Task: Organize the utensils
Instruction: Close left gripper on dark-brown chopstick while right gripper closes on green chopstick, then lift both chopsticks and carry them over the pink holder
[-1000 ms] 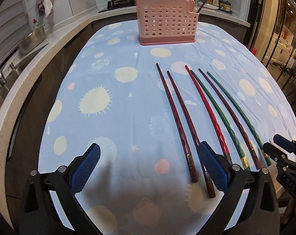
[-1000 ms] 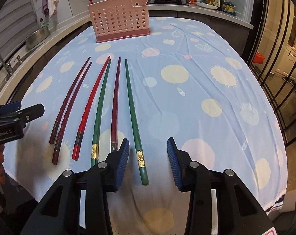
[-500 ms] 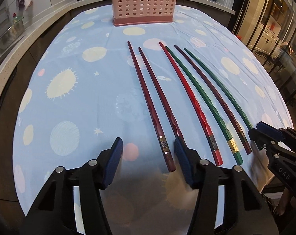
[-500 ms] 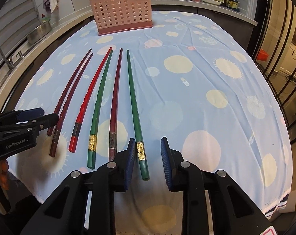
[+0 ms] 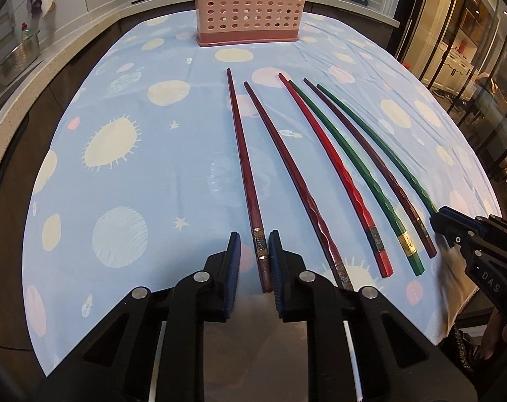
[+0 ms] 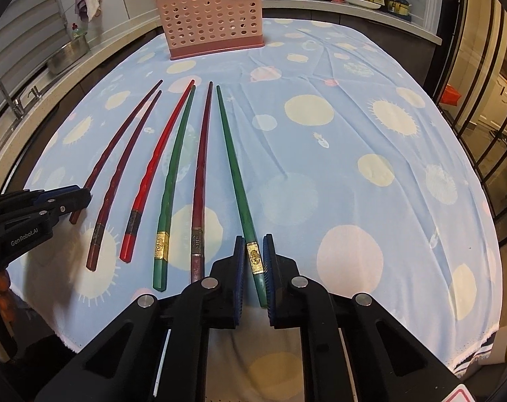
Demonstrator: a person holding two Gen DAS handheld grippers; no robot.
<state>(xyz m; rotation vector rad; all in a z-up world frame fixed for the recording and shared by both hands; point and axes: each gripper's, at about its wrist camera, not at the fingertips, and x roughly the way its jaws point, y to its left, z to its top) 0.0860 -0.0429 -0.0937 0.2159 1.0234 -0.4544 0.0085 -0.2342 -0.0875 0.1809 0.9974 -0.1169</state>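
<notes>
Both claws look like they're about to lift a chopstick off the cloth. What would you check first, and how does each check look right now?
1. Left gripper has its jaws around the leftmost dark red chopstick; they have just been closing: ok.
2. Whether its pads actually press the stick: cannot tell; a small gap seems to show on both sides.
3. Right gripper is shut on the rightmost green chopstick, near the gold band: ok.
4. Each gripper has only one stick between its jaws; the neighbours lie apart: ok.
5. Pink basket stands upright at the far end of the tablecloth: ok.
6. Free room inside the basket: cannot tell.
</notes>
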